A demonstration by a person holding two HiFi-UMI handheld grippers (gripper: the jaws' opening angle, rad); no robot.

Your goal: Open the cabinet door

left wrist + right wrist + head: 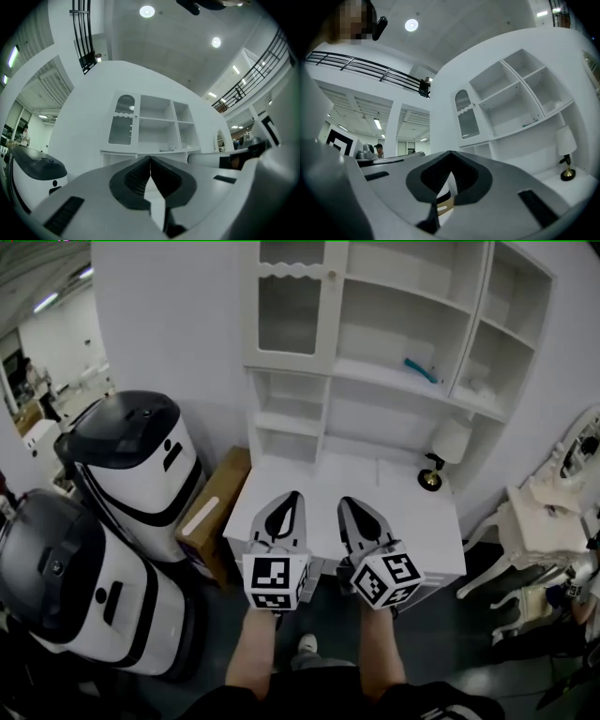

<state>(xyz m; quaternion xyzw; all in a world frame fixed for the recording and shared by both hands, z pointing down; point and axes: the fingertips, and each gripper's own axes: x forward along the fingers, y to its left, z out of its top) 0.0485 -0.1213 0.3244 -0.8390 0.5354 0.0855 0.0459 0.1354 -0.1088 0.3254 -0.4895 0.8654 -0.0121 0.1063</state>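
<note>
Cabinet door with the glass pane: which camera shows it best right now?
The head view: the cabinet door is largest there, shut, with its knob visible at the right edge. The left gripper view shows it smaller, straight ahead beyond the jaws; the right gripper view shows it small and slanted.

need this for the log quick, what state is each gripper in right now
Left gripper: closed, holding nothing.
Right gripper: closed, holding nothing.

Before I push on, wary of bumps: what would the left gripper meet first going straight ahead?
Likely the cabinet, at the ledge below its open shelves; nothing shows between, though depth is unclear.
</note>
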